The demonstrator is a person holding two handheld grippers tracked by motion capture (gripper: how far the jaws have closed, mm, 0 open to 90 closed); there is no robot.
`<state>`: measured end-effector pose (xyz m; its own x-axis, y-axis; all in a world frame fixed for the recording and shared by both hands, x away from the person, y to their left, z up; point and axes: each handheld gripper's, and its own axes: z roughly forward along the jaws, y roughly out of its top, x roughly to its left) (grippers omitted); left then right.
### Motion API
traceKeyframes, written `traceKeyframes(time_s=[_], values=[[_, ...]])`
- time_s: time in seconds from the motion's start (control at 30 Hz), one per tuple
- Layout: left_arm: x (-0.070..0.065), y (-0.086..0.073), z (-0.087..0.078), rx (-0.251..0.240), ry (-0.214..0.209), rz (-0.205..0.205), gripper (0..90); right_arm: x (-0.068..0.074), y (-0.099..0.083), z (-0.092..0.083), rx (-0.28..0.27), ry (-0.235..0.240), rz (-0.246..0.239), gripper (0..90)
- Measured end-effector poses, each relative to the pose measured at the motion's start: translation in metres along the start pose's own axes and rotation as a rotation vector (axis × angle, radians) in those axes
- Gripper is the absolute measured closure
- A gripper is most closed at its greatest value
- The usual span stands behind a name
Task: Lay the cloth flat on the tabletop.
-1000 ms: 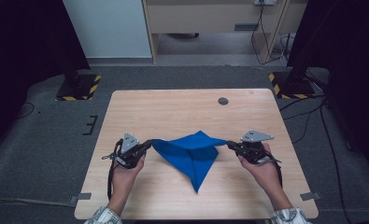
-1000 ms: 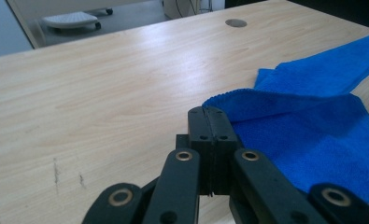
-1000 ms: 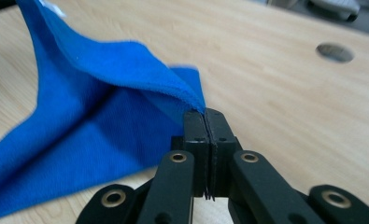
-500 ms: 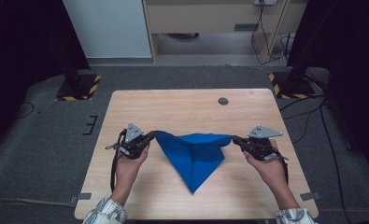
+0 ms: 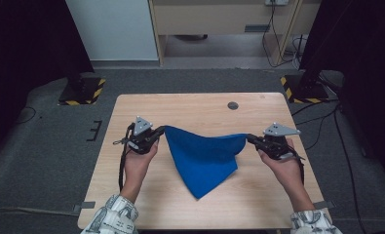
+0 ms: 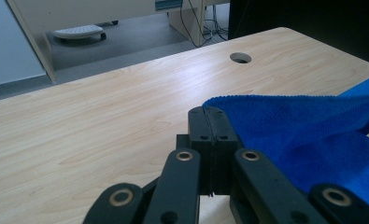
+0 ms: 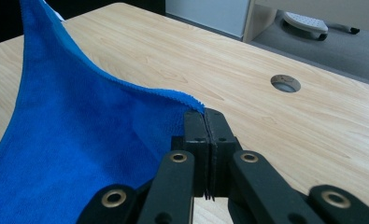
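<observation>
A blue cloth (image 5: 204,153) hangs stretched between my two grippers above the wooden table (image 5: 190,105), its lower tip drooping toward the table's near side. My left gripper (image 5: 160,132) is shut on the cloth's left corner; in the left gripper view the jaws (image 6: 209,114) pinch the cloth's (image 6: 308,135) edge. My right gripper (image 5: 251,139) is shut on the right corner; in the right gripper view the blue cloth (image 7: 74,140) spreads away to the left of the closed jaws (image 7: 204,116).
A round cable hole (image 5: 233,105) sits in the table near its far right edge. Dark stands with yellow-black striped bases (image 5: 83,92) flank the table on the grey floor. Cables trail on the floor at right.
Both hands have risen and moved apart, pulling the cloth's top edge taut. More of the cloth has lifted off the table.
</observation>
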<state>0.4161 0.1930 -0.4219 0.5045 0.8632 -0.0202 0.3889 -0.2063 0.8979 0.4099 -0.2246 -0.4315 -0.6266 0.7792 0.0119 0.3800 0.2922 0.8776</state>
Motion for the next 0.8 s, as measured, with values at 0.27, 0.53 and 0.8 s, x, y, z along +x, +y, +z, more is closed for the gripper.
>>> traceKeyframes(time_s=[0.27, 0.53, 0.8], values=[[0.0, 0.002, 0.0, -0.006, 0.011, 0.002, 90.0, -0.001, 0.004, -0.004, -0.018, -0.006, 0.007, 89.4], [0.003, 0.003, -0.007, -0.023, 0.012, -0.003, 90.0, 0.004, 0.006, -0.013, -0.035, -0.004, -0.005, 89.4], [-0.001, 0.007, -0.012, -0.039, 0.008, 0.006, 90.0, 0.006, 0.009, -0.022, -0.051, -0.007, -0.008, 89.4]])
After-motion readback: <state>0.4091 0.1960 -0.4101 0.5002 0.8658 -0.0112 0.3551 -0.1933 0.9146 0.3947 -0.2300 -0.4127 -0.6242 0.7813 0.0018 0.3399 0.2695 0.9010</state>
